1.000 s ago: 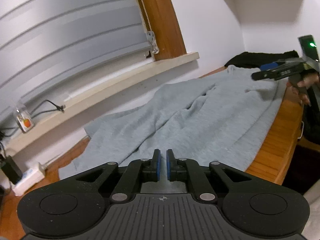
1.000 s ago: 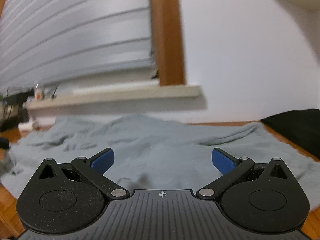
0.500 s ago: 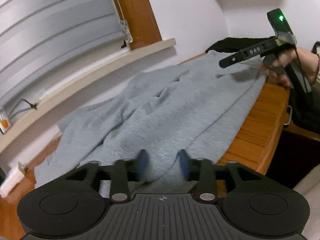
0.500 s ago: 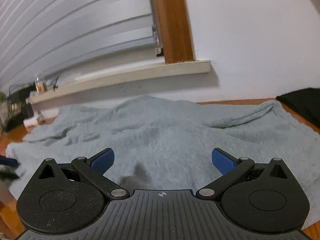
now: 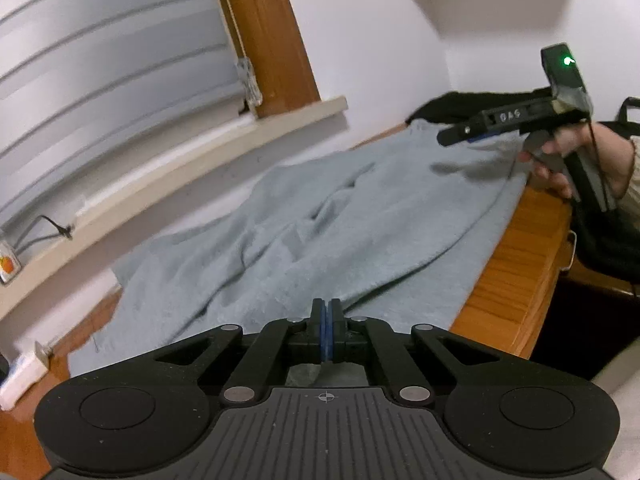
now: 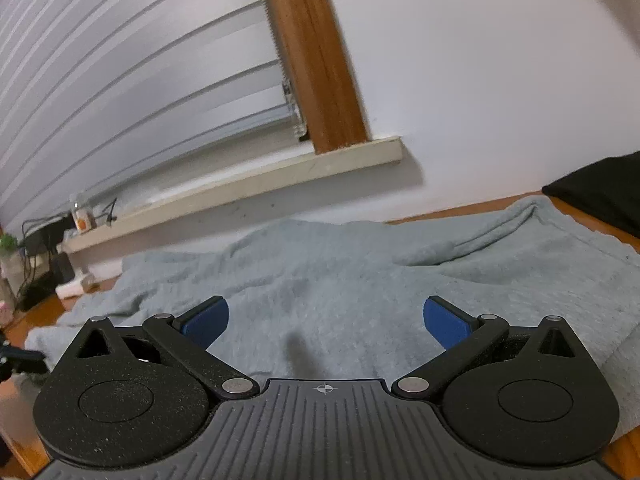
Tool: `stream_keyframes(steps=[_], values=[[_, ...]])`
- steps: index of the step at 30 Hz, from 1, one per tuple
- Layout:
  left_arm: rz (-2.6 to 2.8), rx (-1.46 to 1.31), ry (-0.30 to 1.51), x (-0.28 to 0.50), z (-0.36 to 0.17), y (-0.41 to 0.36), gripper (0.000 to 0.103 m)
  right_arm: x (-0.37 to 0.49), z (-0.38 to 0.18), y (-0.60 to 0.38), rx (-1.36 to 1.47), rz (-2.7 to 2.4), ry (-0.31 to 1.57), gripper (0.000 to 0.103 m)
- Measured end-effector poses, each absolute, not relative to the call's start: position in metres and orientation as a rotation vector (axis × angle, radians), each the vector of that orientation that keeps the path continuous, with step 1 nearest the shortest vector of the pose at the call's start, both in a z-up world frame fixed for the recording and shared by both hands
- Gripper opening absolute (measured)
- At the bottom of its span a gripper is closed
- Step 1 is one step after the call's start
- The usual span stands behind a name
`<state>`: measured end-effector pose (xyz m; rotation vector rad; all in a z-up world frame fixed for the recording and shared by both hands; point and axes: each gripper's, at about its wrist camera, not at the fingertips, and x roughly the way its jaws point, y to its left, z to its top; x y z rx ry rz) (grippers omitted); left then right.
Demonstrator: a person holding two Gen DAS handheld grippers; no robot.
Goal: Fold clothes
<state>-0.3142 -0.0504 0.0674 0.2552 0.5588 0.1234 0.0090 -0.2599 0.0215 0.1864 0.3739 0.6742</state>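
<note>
Left gripper (image 5: 327, 330) has just closed, pads together at the near hem of the grey garment (image 5: 320, 232) sprawled across the wooden table (image 5: 516, 280); whether it caught cloth I cannot tell. Right gripper (image 6: 326, 322) hovers wide open, empty (I'd seat it on the far hem before lifting both together).

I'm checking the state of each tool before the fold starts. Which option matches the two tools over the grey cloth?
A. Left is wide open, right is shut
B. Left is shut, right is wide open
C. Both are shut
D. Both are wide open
B: the left tool has its blue pads pressed together at the near edge of the grey cloth, while the right tool has its pads spread far apart above it.
</note>
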Motion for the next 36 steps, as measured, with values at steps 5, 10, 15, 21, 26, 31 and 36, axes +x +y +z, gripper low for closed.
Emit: stream_keyframes(steps=[5, 10, 15, 21, 26, 31, 36], values=[[0.082, 0.247, 0.567, -0.332, 0.082, -0.063, 0.001, 0.013, 0.021, -0.260, 0.193, 0.678, 0.390, 0.103], [0.083, 0.257, 0.608, -0.349, 0.077, -0.068, 0.002, 0.011, 0.020, -0.259, 0.189, 0.664, 0.386, 0.103], [0.152, 0.150, 0.564, -0.364, 0.091, -0.036, 0.022, 0.011, 0.019, -0.259, 0.195, 0.667, 0.390, 0.103], [0.181, -0.048, 0.550, -0.341, 0.092, 0.029, 0.055, 0.012, 0.019, -0.260, 0.205, 0.665, 0.392, 0.103], [0.130, -0.133, 0.630, -0.323, 0.067, 0.057, 0.046, 0.011, 0.018, -0.261, 0.209, 0.664, 0.389, 0.103], [0.118, -0.118, 0.556, -0.335, 0.080, 0.054, 0.005, 0.012, 0.018, -0.262, 0.209, 0.668, 0.388, 0.103], [0.101, -0.106, 0.591, -0.341, 0.086, 0.055, 0.006, 0.011, 0.018, -0.262, 0.212, 0.661, 0.384, 0.103]])
